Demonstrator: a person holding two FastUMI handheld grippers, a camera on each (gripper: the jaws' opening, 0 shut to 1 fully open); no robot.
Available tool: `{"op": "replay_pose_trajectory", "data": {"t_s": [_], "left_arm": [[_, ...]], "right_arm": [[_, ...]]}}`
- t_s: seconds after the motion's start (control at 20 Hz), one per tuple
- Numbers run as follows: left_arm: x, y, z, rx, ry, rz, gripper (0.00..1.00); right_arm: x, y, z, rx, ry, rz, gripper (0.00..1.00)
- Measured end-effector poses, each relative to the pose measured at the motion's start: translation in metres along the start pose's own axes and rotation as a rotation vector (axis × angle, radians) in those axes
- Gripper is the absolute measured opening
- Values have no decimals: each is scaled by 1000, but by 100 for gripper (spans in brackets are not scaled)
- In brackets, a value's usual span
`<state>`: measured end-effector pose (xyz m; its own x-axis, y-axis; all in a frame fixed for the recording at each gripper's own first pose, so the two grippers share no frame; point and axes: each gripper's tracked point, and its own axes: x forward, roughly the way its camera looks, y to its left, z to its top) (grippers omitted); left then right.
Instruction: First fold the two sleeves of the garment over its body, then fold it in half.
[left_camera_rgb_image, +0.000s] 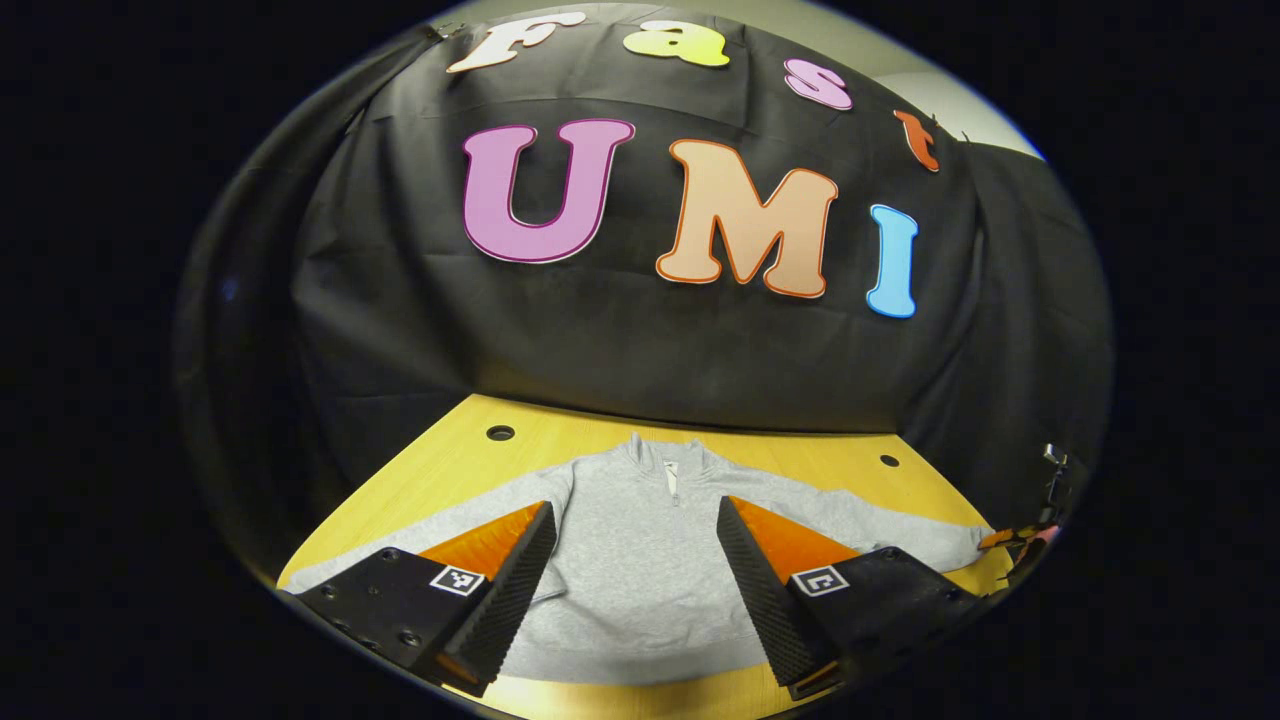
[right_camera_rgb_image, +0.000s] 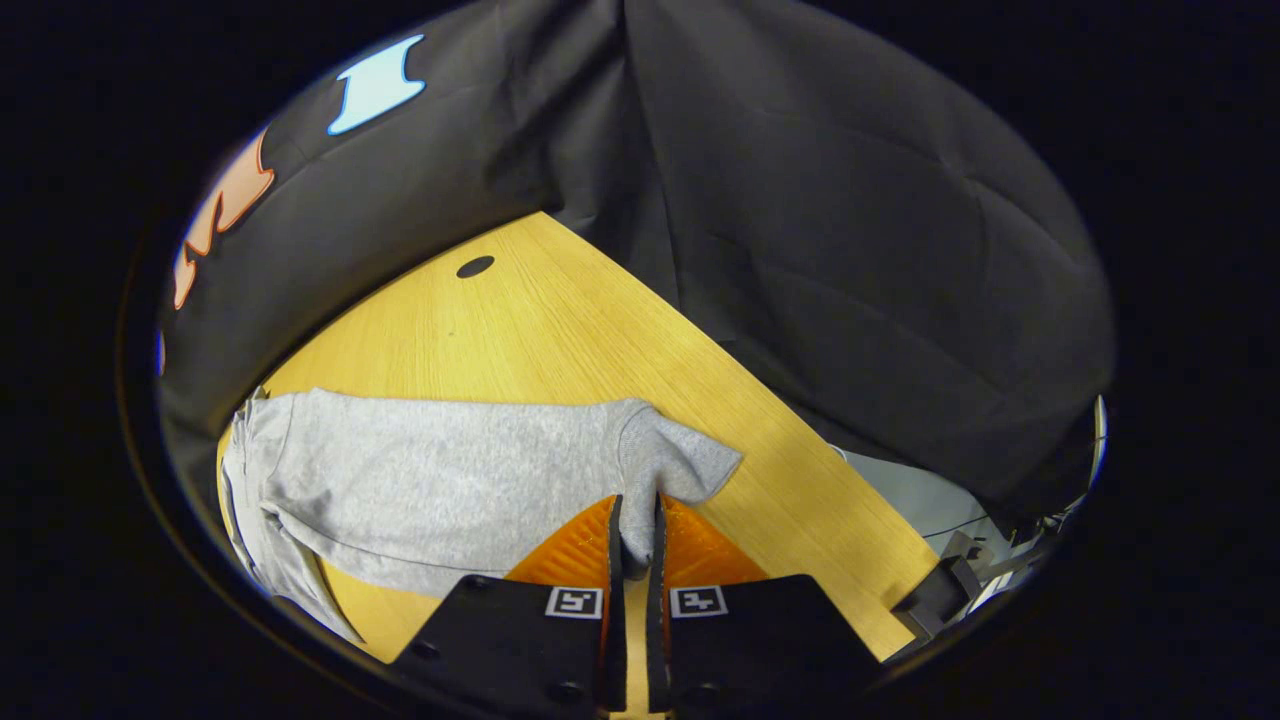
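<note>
In the left gripper view, the left tongs (left_camera_rgb_image: 636, 545) are held wide open above the near part of a light grey, soft knitted pullover (left_camera_rgb_image: 640, 570) with a short zip at the collar, nothing being gripped between them. The pullover is spread flat on a pale yellow wooden tabletop (left_camera_rgb_image: 800, 455), and its body is seen through the gap between the two fingers. The hem lies close to the near edge of the tabletop, where only a narrow strip of bare wood is left. The left sleeve (left_camera_rgb_image: 400, 535) is stretched out to the near left corner, and the right sleeve (left_camera_rgb_image: 900, 535) reaches out towards the right edge. Beyond the collar a band of bare wood with two round dark holes (left_camera_rgb_image: 500, 433) is left before the black cloth wall.

In the right gripper view, the right tongs (right_camera_rgb_image: 634, 520) are closed on the cuff end of the right sleeve (right_camera_rgb_image: 450, 480), a fold of grey cloth being pinched between both fingers; the cuff (right_camera_rgb_image: 690, 465) fans out just past the fingertips. From the tongs the sleeve runs leftwards towards the pullover's body. Beyond the sleeve a broad wedge of bare tabletop (right_camera_rgb_image: 560, 320) lies free up to the far corner, with one round hole (right_camera_rgb_image: 475, 267) near the cloth wall. To the right of the cuff the tabletop's edge runs diagonally.
</note>
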<state>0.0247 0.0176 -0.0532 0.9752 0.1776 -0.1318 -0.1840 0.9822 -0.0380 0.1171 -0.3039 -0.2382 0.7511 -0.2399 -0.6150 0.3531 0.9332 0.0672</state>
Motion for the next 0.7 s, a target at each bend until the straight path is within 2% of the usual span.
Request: {"op": "replay_pose_trajectory", "data": {"t_s": [0.4, 0.5, 0.55, 0.7], "left_arm": [[0, 3, 5, -7, -20, -27, 95], [-3, 5, 6, -6, -25, -35, 95], [-4, 6, 7, -6, -27, -41, 95], [-8, 11, 8, 3, -28, -53, 95]], "right_arm": [[-43, 14, 10, 1, -103, -6, 11], [-54, 21, 10, 16, -121, 8, 7], [-59, 24, 11, 21, -131, 10, 10], [-79, 39, 14, 27, -164, 12, 10]]}}
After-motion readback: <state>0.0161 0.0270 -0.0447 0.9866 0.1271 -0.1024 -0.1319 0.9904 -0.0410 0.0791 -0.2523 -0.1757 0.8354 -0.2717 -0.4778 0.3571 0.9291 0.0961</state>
